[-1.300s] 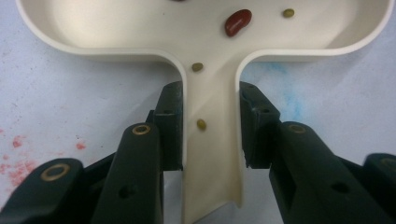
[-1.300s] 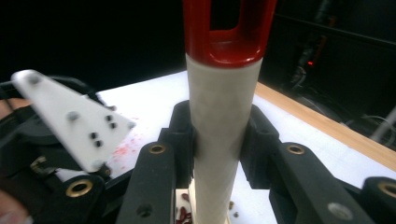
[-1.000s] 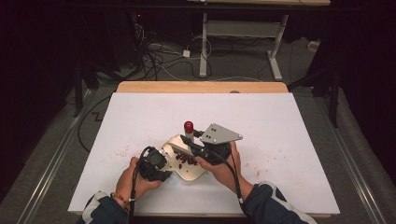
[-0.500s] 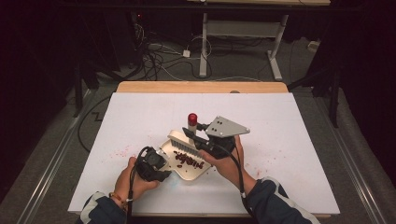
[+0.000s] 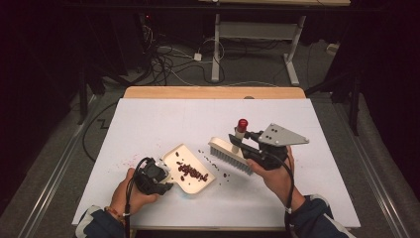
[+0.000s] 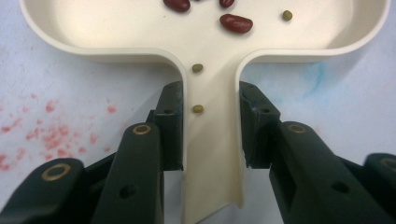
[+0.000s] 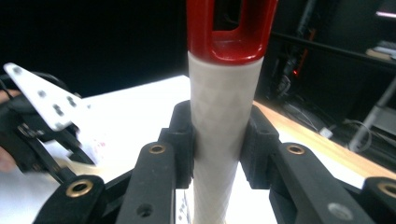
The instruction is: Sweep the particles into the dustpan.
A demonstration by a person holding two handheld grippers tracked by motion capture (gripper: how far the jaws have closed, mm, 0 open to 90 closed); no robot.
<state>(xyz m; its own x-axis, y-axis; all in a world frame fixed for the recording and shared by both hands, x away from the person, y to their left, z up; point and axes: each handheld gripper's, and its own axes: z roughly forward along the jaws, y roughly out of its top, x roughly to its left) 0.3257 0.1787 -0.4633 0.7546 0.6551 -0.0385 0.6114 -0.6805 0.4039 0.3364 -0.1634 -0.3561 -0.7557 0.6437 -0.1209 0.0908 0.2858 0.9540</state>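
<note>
My right gripper (image 5: 241, 140) has swung out to the right, carrying the white-bristled hand brush with its red-capped handle (image 5: 233, 151) off the dustpan. On the left, my left gripper (image 5: 163, 179) sits clamped on the stem of the cream plastic dustpan (image 6: 212, 140), which rests flat on the white table (image 5: 163, 119) with dark red beans (image 5: 190, 171) inside. Right jaws squeeze the brush handle between them, bristles just beside the pan's lip.

No readable text, label, brand, number or sign appears on anything in these views
</note>
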